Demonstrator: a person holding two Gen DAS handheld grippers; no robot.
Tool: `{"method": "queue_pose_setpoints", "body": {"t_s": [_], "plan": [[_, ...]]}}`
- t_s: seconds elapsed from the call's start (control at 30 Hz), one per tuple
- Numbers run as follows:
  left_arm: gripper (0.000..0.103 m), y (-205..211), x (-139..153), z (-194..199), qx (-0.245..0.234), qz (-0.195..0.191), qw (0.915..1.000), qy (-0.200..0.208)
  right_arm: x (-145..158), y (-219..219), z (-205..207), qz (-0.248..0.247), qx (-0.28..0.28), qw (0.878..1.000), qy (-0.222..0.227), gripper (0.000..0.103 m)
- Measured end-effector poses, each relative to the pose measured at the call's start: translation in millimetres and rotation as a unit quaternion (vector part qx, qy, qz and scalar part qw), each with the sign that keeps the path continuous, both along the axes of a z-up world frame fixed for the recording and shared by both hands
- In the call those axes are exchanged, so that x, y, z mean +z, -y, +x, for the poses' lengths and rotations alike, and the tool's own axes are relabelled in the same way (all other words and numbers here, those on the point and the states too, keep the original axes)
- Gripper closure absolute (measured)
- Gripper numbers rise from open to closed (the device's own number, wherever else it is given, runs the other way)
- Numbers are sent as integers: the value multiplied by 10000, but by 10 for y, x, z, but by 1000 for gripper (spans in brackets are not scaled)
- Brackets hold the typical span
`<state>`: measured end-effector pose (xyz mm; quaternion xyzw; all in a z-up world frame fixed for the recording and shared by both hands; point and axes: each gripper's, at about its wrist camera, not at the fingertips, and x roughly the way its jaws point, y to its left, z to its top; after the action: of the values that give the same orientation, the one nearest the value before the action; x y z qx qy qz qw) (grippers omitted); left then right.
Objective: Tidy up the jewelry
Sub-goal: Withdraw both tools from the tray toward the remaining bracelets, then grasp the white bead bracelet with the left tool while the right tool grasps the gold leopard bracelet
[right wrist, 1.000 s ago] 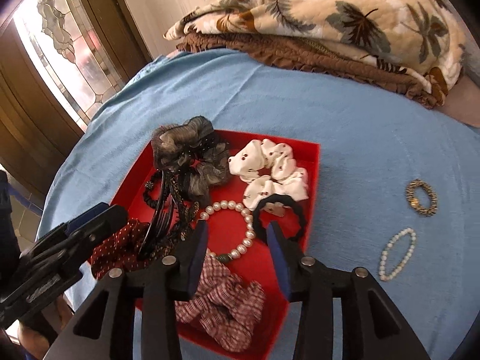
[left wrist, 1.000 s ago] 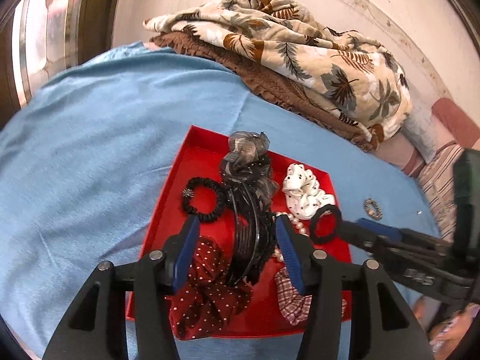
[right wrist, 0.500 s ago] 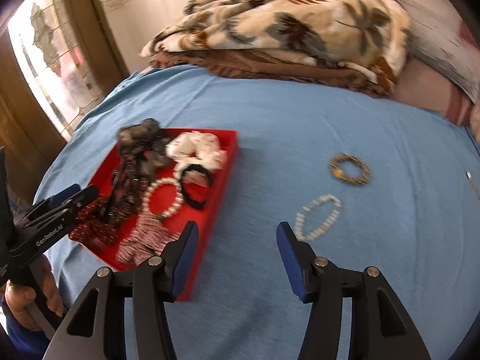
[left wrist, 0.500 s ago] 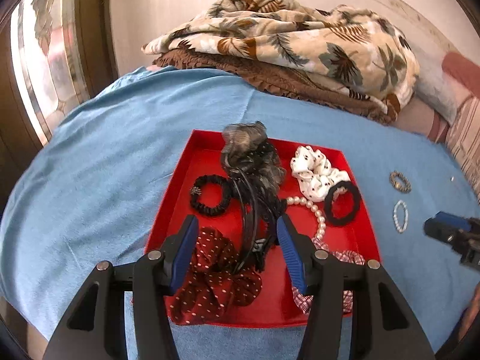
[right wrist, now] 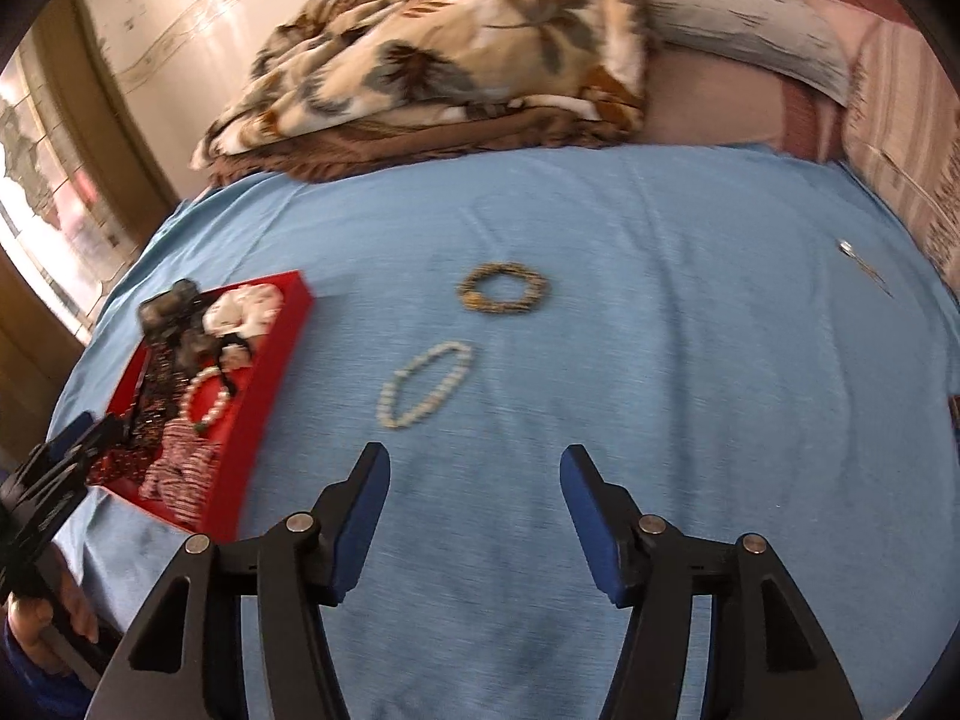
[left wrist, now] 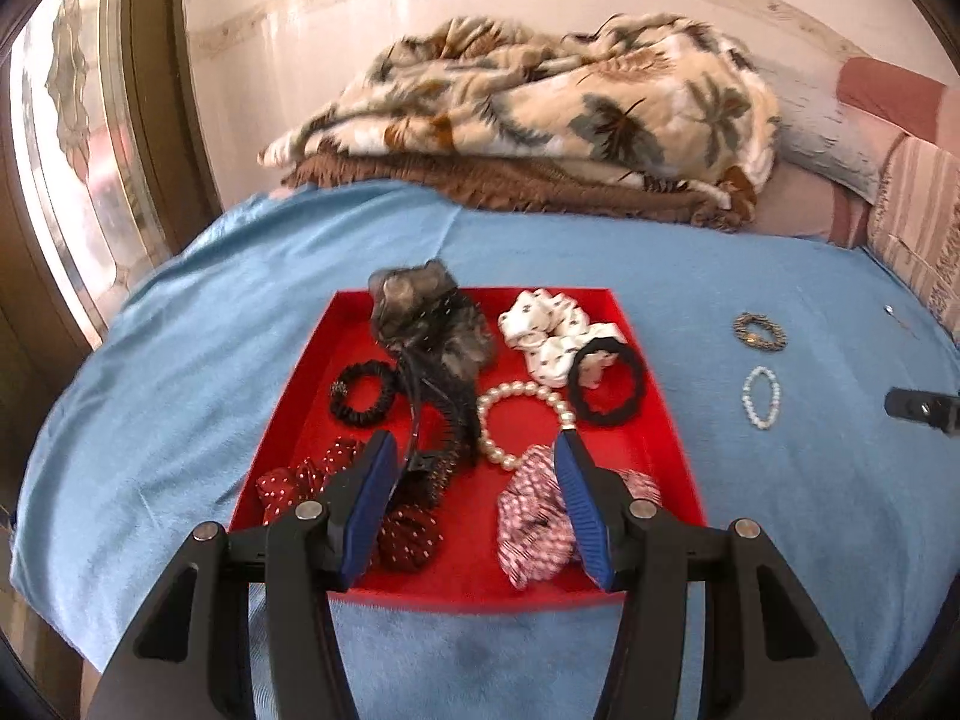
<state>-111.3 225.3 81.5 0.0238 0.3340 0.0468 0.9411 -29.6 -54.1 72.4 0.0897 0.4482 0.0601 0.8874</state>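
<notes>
**Reaching for the loose bracelets on the bed**

Hovering over the bare blue bedspread (right wrist: 600, 360), the right gripper (right wrist: 474, 468) has nothing between its blue pads; its jaws have just been opening and now stand apart with only cloth showing in the gap. The small white beaded bracelet (right wrist: 425, 383) lies ahead of it and a little to the left of its line, near but not yet between the fingers. That bracelet is squashed into a narrow oval whose long axis runs on a slant, from near-left to far-right as the right gripper sees it. Just beyond sits the round bronze-coloured beaded bracelet (right wrist: 505, 288), apart from the white one.

The shallow red tray (left wrist: 288, 420), already holding scrunchies, hair ties and a large pearl bracelet (left wrist: 522, 420), lies well off to the right gripper's left. The left gripper (left wrist: 474, 462) hangs over the tray's near edge, its jaws also parted and gripping nothing.

Both loose bracelets lie to the right of the tray, so the right hand is plainly the nearer one. I would guess the white bracelet comes first, and that the gripper must shift slightly left and forward, pinching across the narrow width of the oval.
</notes>
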Motion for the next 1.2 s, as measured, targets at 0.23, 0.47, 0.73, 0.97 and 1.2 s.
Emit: {"method": "queue_pose_setpoints", "body": {"t_s": [0.23, 0.47, 0.73, 0.97, 1.2], "plan": [[50, 357, 163, -344, -463, -98, 9989, -53, -219, 424, 146, 162, -259, 9994, -137, 39], [50, 868, 247, -101, -1031, -536, 9924, -405, -350, 492, 501, 278, -118, 9995, -75, 39], [54, 1428, 93, 481, -1356, -905, 9832, -825, -433, 506, 1023, 697, 271, 9972, 63, 39], [76, 1660, -261, 1051, -1270, -892, 9785, -1360, -556, 433, 1456, 794, 535, 9954, 25, 52], [76, 1746, -581, 1362, -1164, -855, 9741, -1741, -625, 400, 1702, 826, 726, 9939, -39, 56]]}}
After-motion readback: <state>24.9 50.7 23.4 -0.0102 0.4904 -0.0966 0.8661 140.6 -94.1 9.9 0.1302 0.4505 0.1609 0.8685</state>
